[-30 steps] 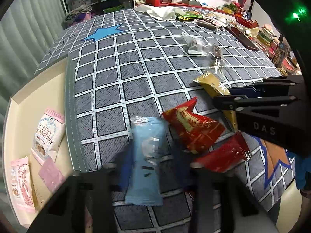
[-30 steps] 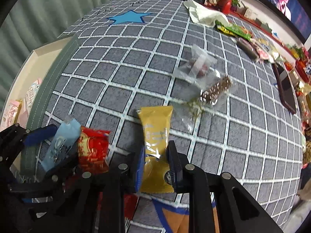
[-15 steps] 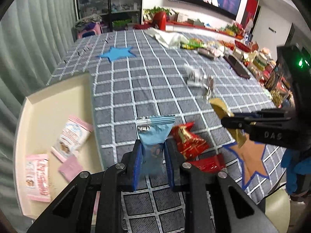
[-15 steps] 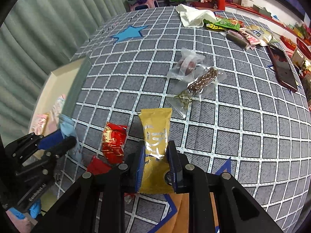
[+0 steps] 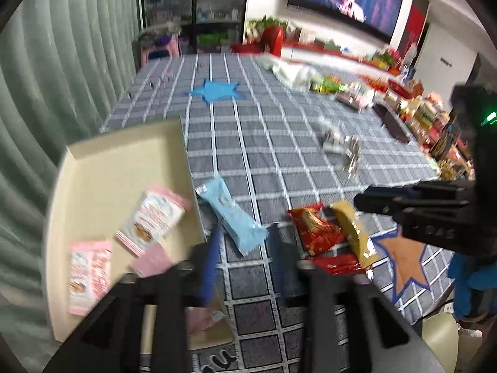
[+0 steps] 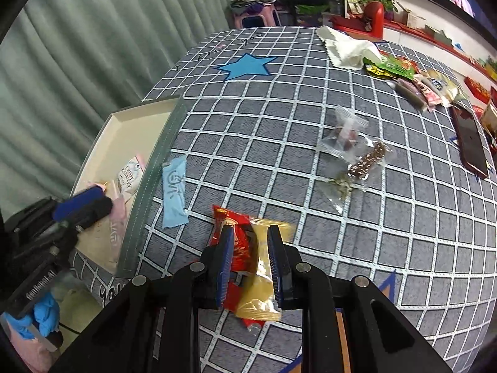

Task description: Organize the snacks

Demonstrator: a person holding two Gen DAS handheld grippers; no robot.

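A light blue snack packet (image 5: 231, 217) (image 6: 174, 197) lies flat on the checked cloth, right beside the cream tray (image 5: 108, 161) (image 6: 124, 130). My left gripper (image 5: 245, 245) (image 6: 104, 199) hovers above the tray's edge, its jaws opening, no pad touching the packet. My right gripper (image 6: 251, 233) (image 5: 362, 200) is shut on a yellow packet (image 6: 264, 267) (image 5: 354, 233), held off the cloth. Beneath it lie a red packet (image 6: 233, 236) (image 5: 316, 230) and a second red one (image 5: 335, 264).
Pink and white packets (image 5: 155, 217) (image 5: 88, 276) lie in the tray. Clear-wrapped snacks (image 6: 344, 133) (image 6: 369, 158) sit mid-table. A white cloth (image 6: 348, 49), a snack pile (image 6: 403, 71) and a dark phone (image 6: 472, 143) are farther back. A blue-gloved hand (image 6: 43, 317) holds the left gripper.
My left gripper has let go of the blue packet, which now lies by the tray's edge. Both grippers have risen, and the right has carried the yellow packet up over the red one.
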